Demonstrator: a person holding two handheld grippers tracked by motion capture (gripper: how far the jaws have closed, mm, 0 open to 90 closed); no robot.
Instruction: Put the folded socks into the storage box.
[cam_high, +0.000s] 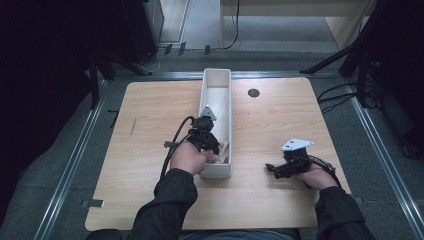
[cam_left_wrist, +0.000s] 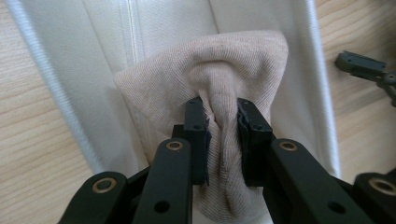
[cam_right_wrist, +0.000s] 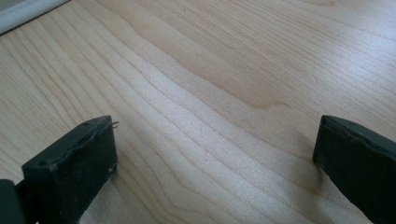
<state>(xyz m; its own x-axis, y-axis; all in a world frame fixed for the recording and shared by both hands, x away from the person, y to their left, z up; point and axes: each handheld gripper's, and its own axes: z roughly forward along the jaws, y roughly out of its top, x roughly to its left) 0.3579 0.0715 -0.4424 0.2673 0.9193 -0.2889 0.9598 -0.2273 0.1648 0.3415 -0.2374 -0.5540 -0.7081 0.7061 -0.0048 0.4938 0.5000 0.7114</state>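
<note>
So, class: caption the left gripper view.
Left tongs pinch a beige cloth inside the white bin.

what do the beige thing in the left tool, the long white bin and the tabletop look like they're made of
Beige cloth: soft knit fabric, matte, to judge by its fine ribbed weave and the way it bunches where the left tool pinches it.
White bin: probably matte plastic, given its thin, smooth, rigid walls.
Table: light wood or wood-look laminate with visible grain lines; which one is unclear.

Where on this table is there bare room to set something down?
Bare wood lies left of the white bin, and right of it around the dark round hole. It is crowded at the bin's near end, where the left gripper pinches beige cloth, and around the right gripper.
</note>
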